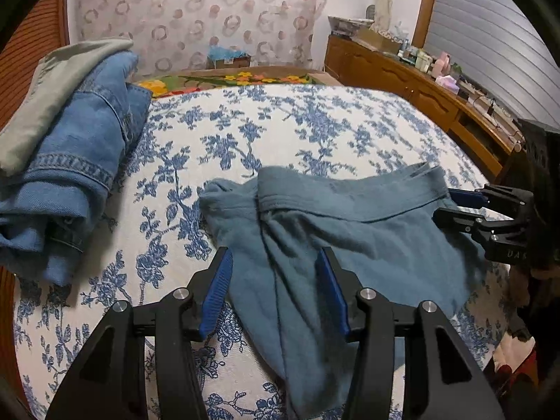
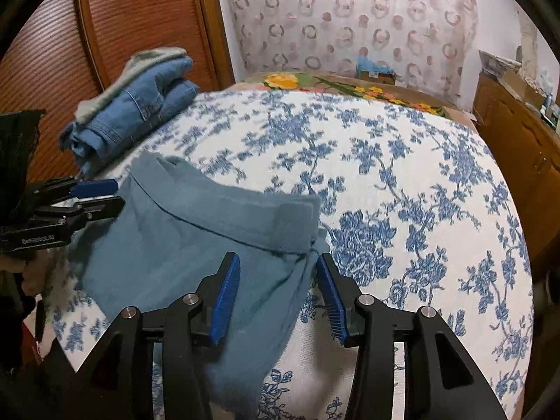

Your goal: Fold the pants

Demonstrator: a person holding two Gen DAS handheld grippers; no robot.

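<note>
A: What are the teal pants made of?
B: Soft matt cloth, slightly fuzzy like brushed knit, with a stitched waistband. They lie on the bedspread, a woven cloth with a fine rough texture and a blue flower print.

A: And the pile to the left of the pants?
B: Folded denim jeans, coarse twill with raised seams, under a smooth grey-green cloth.

A: The tools?
B: The left gripper is matt black plastic with bright metal pins and ribbed blue pads. The cabinet beyond the pants is glossy varnished wood.
</note>
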